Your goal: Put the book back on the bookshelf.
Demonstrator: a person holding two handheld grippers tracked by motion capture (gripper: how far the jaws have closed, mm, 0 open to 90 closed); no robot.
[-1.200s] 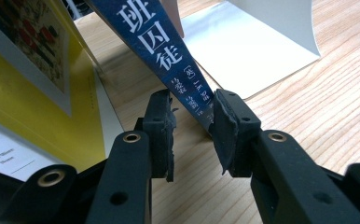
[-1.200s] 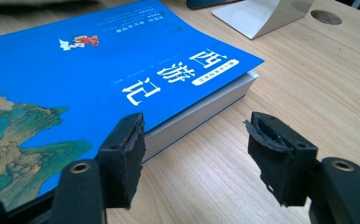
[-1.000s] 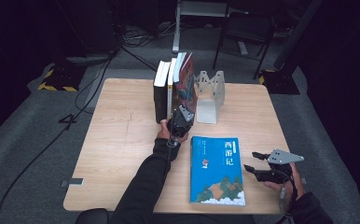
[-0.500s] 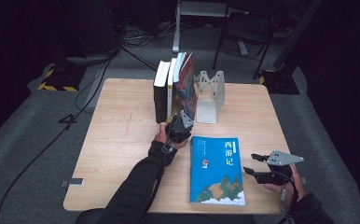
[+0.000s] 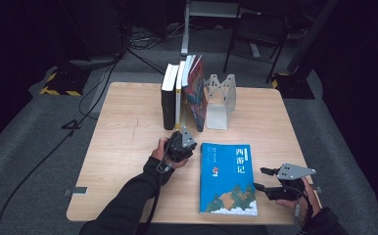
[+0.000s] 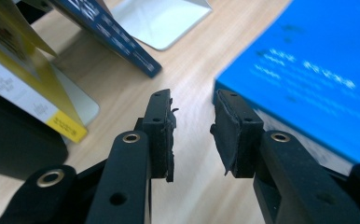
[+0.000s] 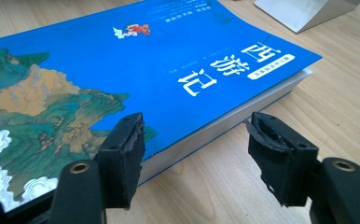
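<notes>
Blue book (image 5: 228, 178) flat on table (image 5: 128, 142), front edge, cover up | right gripper (image 7: 194, 149) spread, straddling its long edge, ready to grip | left gripper (image 6: 194, 135) empty, jaws just widened, between blue book and upright books (image 5: 182, 95) propped by bookend (image 5: 221, 100)

My black-jawed left gripper (image 5: 183, 143), black right gripper (image 5: 270, 182) with grey plate, bright blue book (image 5: 228, 177) with white title, green-and-ochre landscape, white clouds, pale wood table (image 5: 123, 142), far black book (image 5: 168, 100), yellow-spined book (image 5: 178, 95), silver-grey bookend (image 5: 221, 100).
</notes>
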